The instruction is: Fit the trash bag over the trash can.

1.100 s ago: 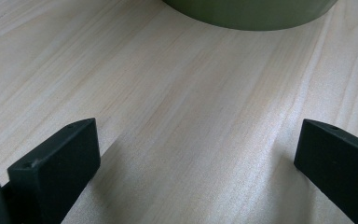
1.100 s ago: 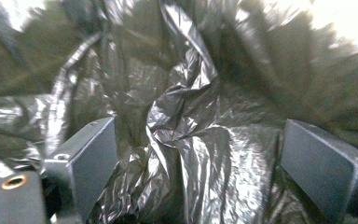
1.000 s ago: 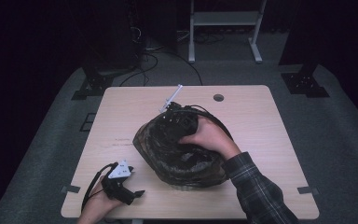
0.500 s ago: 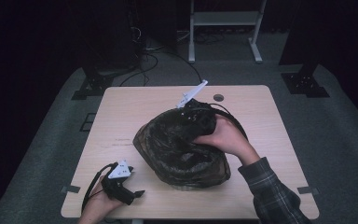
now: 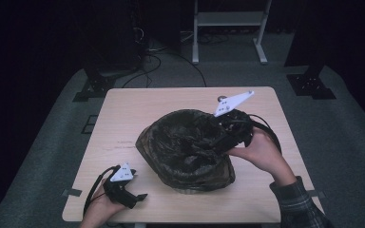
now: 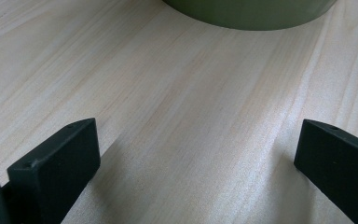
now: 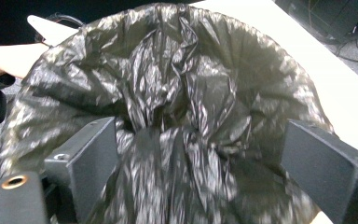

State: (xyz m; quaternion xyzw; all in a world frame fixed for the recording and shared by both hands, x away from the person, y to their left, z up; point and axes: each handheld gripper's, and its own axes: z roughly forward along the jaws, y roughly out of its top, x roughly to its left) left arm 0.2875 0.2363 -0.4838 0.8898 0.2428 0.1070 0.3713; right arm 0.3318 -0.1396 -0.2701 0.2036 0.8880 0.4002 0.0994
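Our right tongs (image 5: 218, 138), jaws spread, hovered inside the bin (image 5: 204, 183), its black bag (image 5: 183, 142) lined but unsmoothed; our left tongs (image 5: 140, 197) waited nearby, spread and empty.

A round bin (image 5: 204, 183) stands upright on the worktop (image 5: 138, 109), a little right of its middle. Its low outer wall is olive green. A black plastic bag (image 5: 185, 142) lines the bin: glossy and heavily crumpled, spread wide over the rim all round and sagging into folds toward the bin's centre.
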